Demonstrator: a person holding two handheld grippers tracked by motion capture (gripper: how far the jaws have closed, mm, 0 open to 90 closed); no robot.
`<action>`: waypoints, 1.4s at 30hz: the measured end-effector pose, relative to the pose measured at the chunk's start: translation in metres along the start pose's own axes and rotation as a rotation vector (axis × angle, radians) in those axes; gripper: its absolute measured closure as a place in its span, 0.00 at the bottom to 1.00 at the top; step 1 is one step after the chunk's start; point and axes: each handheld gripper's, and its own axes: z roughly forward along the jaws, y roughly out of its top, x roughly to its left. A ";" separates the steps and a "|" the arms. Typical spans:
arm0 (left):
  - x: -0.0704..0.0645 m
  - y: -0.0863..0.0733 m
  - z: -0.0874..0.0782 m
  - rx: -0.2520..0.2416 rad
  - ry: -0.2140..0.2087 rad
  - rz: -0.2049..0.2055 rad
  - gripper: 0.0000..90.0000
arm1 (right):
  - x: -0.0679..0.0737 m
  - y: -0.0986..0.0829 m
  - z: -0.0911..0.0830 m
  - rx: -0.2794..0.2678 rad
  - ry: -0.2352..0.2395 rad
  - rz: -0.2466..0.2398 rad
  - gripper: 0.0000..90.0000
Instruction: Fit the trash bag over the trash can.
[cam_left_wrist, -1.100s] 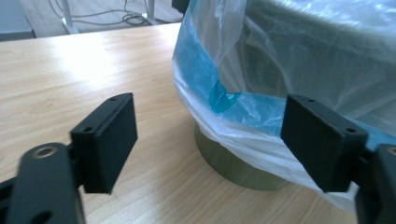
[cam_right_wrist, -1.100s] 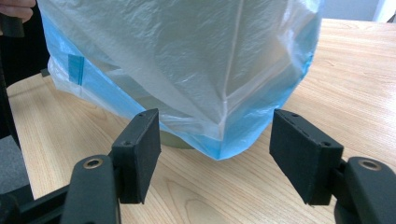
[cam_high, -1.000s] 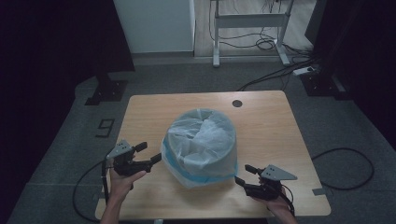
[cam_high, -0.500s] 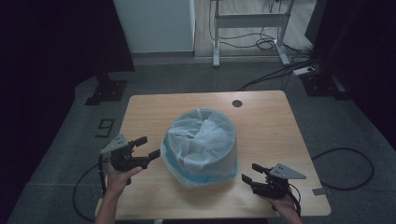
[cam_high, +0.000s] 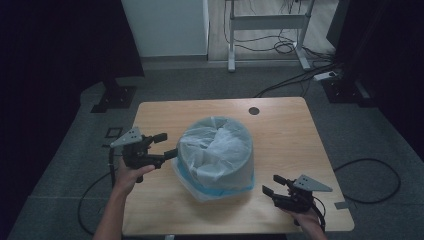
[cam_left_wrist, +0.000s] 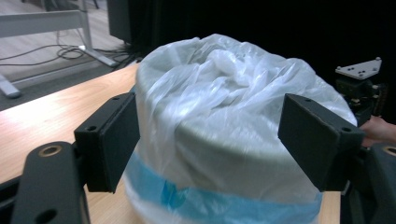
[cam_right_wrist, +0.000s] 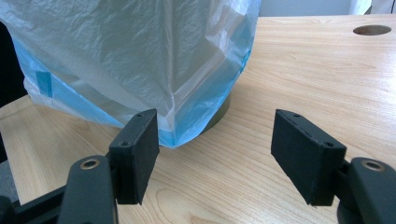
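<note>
- The bin (cam_high: 217, 152) stands near the middle of the table (cam_high: 280, 120), upright, its opening facing the ceiling; its long axis runs vertical.
- A thin plastic bag (cam_left_wrist: 224, 88) lines the bin, folded down over the rim, with the loose blue-edged hem (cam_right_wrist: 196, 116) hanging close to the tabletop.
- The left gripper (cam_high: 165, 146) sits level with the bin's upper wall on its left side, jaws wide apart, holding nothing; the bin shows between them.
- The right gripper (cam_high: 274, 186) is low at the front right, just beside the hem, jaws also spread wide and empty.
- Risk: the film looks thin and slippery; a shallow pinch on the hem would likely slide off or tear it.
- Risk: pulling the bag from one side alone could tip or drag the light bin towards the table edge.
- Risk: the left jaws closing on the wall instead of the film would likely shove the bin sideways.
</note>
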 end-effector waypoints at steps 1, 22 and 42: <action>0.000 0.003 0.003 0.008 -0.013 0.005 0.23 | 0.000 0.000 0.000 0.000 -0.001 0.002 0.35; 0.002 0.036 0.047 0.054 -0.134 0.061 0.28 | 0.000 -0.003 0.001 0.006 -0.002 0.003 0.36; -0.008 0.066 0.097 0.160 -0.196 0.113 0.29 | 0.000 -0.004 0.001 0.009 -0.004 0.002 0.36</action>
